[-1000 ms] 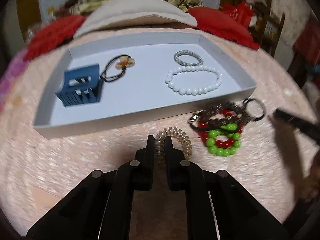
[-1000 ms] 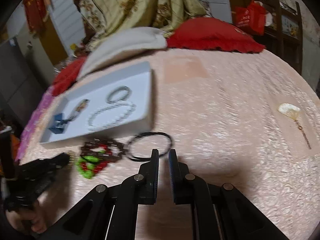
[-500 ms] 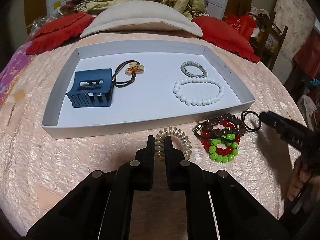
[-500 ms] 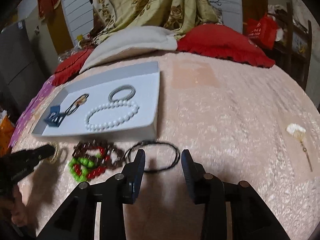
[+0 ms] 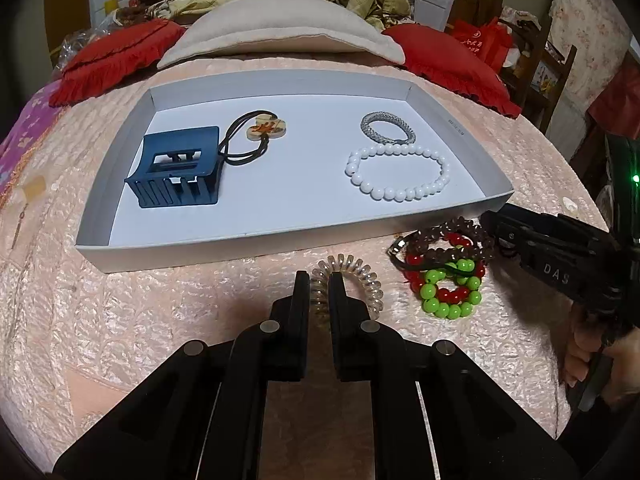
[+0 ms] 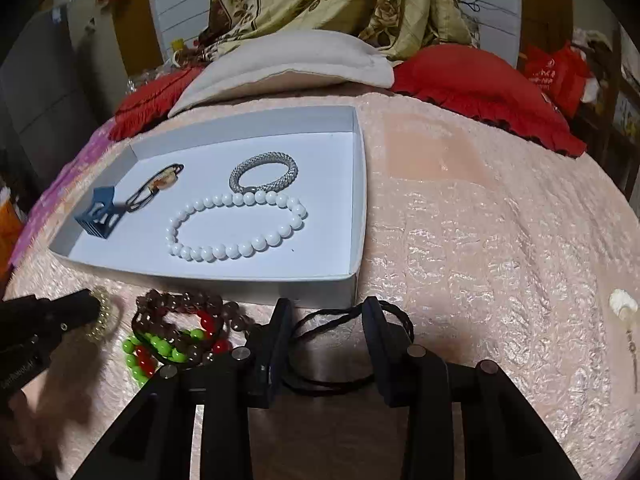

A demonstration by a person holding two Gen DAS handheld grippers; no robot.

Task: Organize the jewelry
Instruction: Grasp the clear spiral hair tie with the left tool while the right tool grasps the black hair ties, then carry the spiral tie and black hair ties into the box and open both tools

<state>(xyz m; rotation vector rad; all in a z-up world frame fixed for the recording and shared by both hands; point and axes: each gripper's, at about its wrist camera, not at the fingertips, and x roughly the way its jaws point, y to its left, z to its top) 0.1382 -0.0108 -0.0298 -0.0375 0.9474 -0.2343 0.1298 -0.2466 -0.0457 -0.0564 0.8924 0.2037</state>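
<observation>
A white tray point(image 5: 256, 80) point(image 6: 362, 200) holds a blue hair claw point(image 5: 176, 172), a pendant cord point(image 5: 264, 130), a silver bracelet point(image 5: 386, 128) and a white bead bracelet point(image 5: 400, 174). My left gripper point(image 5: 319, 284) is shut on a clear spiral hair tie point(image 5: 352, 276) in front of the tray. Beside it lies a heap of brown, red and green bead bracelets point(image 5: 444, 268). My right gripper point(image 6: 326, 312) is open, its fingers either side of a black cord loop point(image 6: 352, 344) on the bedspread.
The pink bedspread point(image 6: 500, 240) carries a small white shell charm point(image 6: 622, 306) at the right. Red cushions point(image 5: 448, 64) and a beige pillow point(image 5: 280, 28) lie behind the tray. The right gripper's body point(image 5: 560, 256) shows in the left wrist view.
My right gripper has opened and moved forward and down around the black cord loop. My left gripper stays shut on the spiral hair tie.
</observation>
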